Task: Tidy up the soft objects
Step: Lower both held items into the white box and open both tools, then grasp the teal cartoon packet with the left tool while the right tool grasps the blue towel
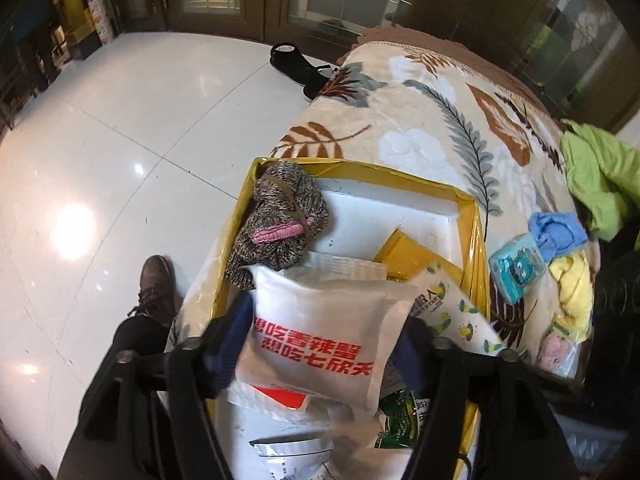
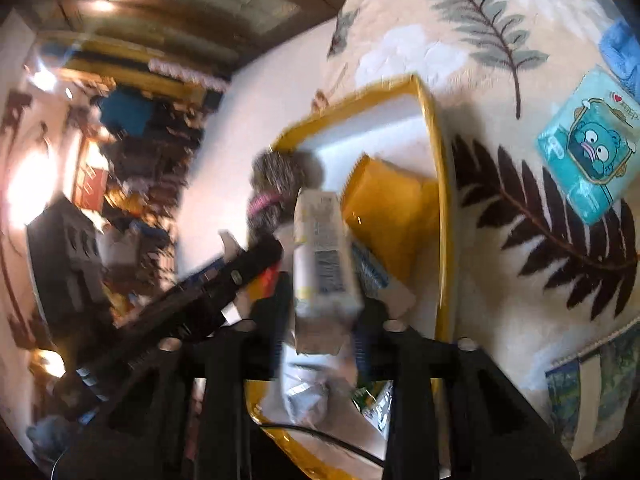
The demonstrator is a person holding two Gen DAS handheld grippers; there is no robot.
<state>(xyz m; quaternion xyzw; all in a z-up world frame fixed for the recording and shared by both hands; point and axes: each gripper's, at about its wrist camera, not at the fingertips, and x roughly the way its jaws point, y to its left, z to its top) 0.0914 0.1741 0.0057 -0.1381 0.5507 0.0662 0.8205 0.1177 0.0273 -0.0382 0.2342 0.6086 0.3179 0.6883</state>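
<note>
Left fingers [image 1: 326, 354] clamped on a white pouch with red print [image 1: 316, 344], held over the near end of the yellow box [image 1: 478, 240]. Right fingers [image 2: 320, 330] clamped on a tall white-and-yellow pack [image 2: 322, 256], also above the box [image 2: 434, 152]; this view is motion-blurred, so detail is poor.

Just past the left fingers, inside the box: speckled knit bundle with a pink band [image 1: 276, 220] at the far-left corner, yellow padded envelope [image 1: 412, 252] to the right of it, lemon-print pack [image 1: 452, 312] leaning on the right wall. Below the fingers: more white and green packets, labels not readable.

Box sits on a leaf-print blanket [image 1: 420, 120] over a bed. Right of the box on the blanket: teal tissue pack [image 1: 518, 268], blue cloth [image 1: 556, 232], yellow cloth [image 1: 576, 284], green garment [image 1: 604, 176] further out.

Left of the left fingers: white tile floor [image 1: 120, 140], person's brown shoe [image 1: 156, 288].
</note>
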